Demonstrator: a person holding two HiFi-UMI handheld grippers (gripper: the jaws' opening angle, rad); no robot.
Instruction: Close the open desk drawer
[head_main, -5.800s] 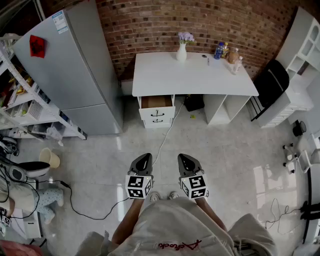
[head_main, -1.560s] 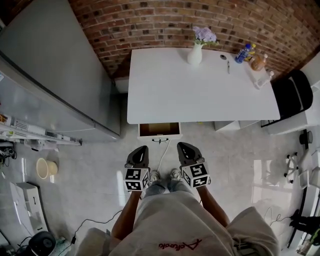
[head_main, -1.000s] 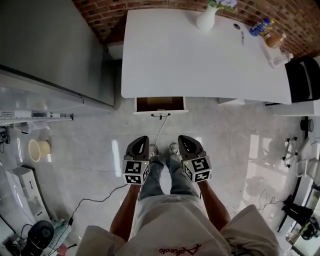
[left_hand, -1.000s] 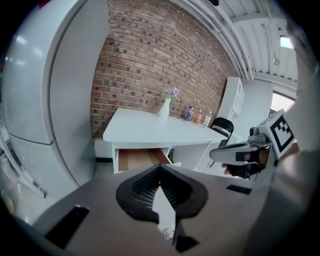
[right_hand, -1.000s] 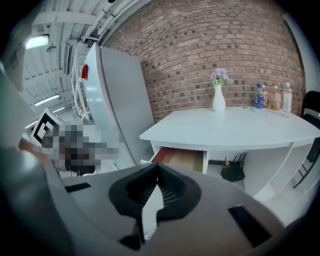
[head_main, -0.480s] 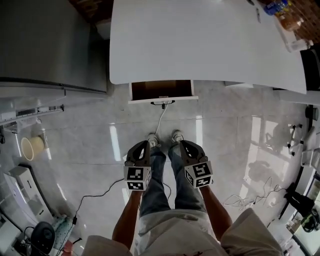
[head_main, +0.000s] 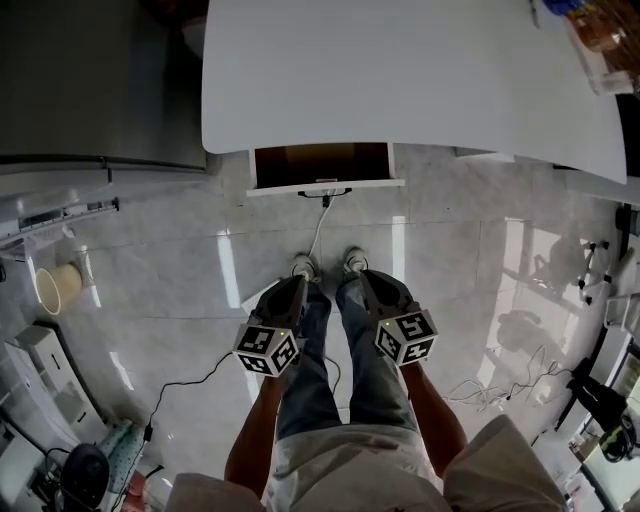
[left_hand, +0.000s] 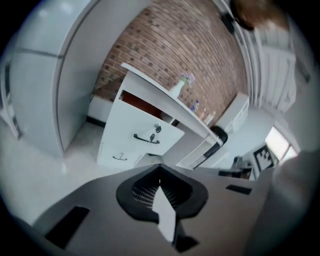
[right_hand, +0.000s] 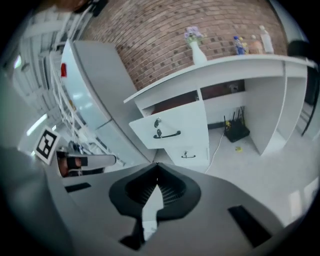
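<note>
- The desk (head_main: 400, 70) has a plain white top and stands at the far side of the scene against a red brick wall (right_hand: 165, 30).
- The drawer (head_main: 322, 163) is the top one under the left end of the desk, and it is pulled out toward the near side.
- From above, the head view looks into its brown, wood-coloured inside, past the edge of the desk top.
- The drawer's white front panel (right_hand: 172, 125) stands out from the desk body, with a dark gap behind its top edge.
- A dark curved handle (right_hand: 167, 134) sits near the middle of the front, with a small metal lock or key (right_hand: 157, 122) just above it.
- A lower drawer (right_hand: 187, 150) with a smaller dark handle sits below it, flush with the desk body.
- The left gripper (head_main: 293, 287) is fully closed, jaw tips meeting, with nothing between them. It is low over the pale tiled floor (head_main: 180, 290), beside the person's left leg.
- The right gripper (head_main: 368, 280) is likewise closed and empty, just right of the person's right leg.
- Both grippers point toward the desk and are well apart from the drawer, touching nothing.
- A white cable (head_main: 318, 232) runs across the floor from under the drawer toward the person's shoes (head_main: 303, 268).
- A grey fridge (head_main: 90, 80) stands just left of the desk.
- A white vase (right_hand: 198, 55) with flowers and some bottles (right_hand: 247, 45) stand at the far edge of the desk top.
</note>
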